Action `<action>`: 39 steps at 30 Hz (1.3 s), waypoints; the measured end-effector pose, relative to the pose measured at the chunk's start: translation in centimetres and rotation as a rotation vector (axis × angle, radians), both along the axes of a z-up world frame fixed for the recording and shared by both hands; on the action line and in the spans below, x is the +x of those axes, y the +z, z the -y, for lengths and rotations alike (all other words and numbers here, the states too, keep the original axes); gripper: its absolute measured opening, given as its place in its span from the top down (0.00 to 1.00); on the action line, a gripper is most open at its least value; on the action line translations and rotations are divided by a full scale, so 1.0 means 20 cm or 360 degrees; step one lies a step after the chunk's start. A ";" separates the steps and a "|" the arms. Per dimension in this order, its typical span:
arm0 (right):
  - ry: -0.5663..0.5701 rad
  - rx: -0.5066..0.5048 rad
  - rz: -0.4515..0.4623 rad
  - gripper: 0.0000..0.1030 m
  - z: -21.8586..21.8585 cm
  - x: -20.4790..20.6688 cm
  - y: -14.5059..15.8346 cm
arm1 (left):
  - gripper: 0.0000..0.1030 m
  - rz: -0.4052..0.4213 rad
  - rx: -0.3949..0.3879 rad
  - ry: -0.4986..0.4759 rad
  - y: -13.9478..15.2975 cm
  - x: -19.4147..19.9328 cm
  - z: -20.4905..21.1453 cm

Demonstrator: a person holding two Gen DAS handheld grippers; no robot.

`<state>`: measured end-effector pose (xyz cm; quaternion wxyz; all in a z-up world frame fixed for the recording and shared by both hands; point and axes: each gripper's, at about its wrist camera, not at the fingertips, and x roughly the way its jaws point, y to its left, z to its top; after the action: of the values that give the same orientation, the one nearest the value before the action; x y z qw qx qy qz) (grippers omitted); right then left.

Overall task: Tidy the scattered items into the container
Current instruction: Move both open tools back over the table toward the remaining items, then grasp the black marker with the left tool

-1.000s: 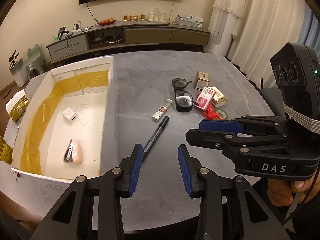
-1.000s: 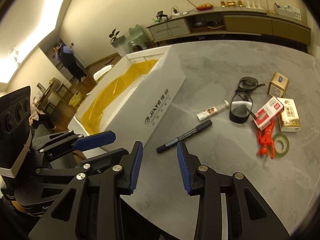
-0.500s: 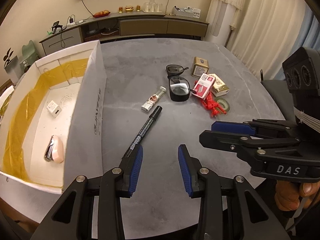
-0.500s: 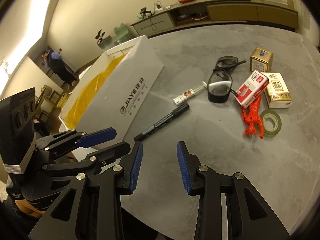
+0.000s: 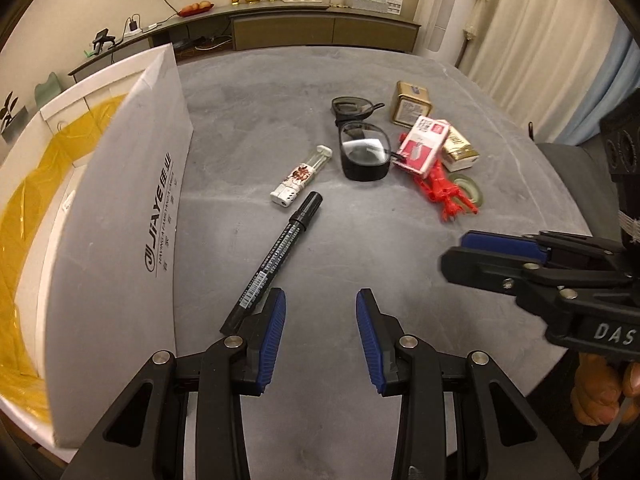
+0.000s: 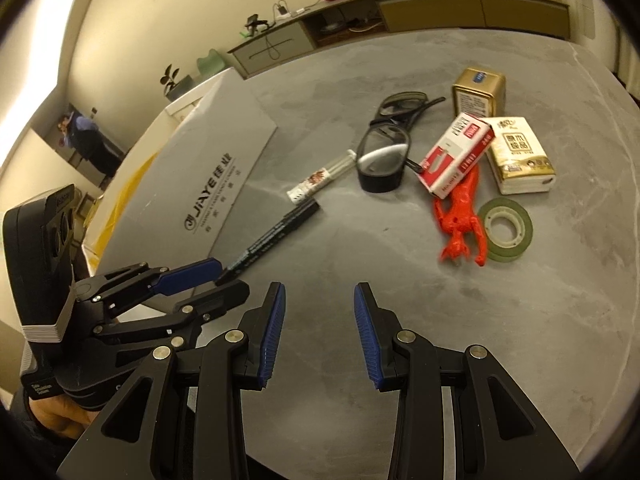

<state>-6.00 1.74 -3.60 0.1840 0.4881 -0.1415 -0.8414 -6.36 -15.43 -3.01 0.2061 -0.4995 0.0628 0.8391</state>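
Left gripper (image 5: 320, 336): I see its fingers spread, holding nothing
Right gripper (image 6: 319, 334): I see its fingers spread too, holding nothing
Marker (image 5: 276, 256): its near end lies just beside my left gripper's left fingertip, running ahead from there
Box (image 5: 132, 216): left of my left fingers, its wall close to the marker
Glasses (image 6: 384, 160): well ahead of my right fingers
Red toy (image 6: 460, 216): ahead and right, touching the tape roll (image 6: 508, 228)
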 end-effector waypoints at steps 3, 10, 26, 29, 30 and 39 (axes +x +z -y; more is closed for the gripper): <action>-0.0023 0.0008 0.0024 0.63 -0.04 -0.01 -0.03 | 0.63 0.0019 -0.0001 0.0014 -0.04 -0.03 -0.01; -0.0132 0.0045 0.0031 0.63 -0.16 -0.04 -0.07 | 0.63 0.0026 -0.0024 0.0046 -0.11 -0.08 -0.01; -0.0325 0.0077 0.0014 0.63 -0.43 -0.16 -0.10 | 0.58 0.0023 0.0081 0.0068 -0.15 -0.12 0.01; -0.0376 0.0093 -0.0024 0.63 -0.47 -0.17 -0.07 | 0.56 -0.0088 0.0096 0.0091 -0.08 -0.11 0.05; -0.0404 0.0117 -0.0029 0.63 -0.49 -0.19 -0.08 | 0.53 -0.0125 0.0099 0.0100 -0.06 -0.11 0.06; -0.0345 0.0398 -0.0003 0.69 -0.46 -0.28 -0.19 | 0.54 0.0009 0.0071 0.0062 -0.20 -0.18 0.01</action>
<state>-11.58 10.90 -7.31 0.0301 0.4883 -0.0872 -0.8678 -9.95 -15.67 -6.96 0.2010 -0.4983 0.0339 0.8427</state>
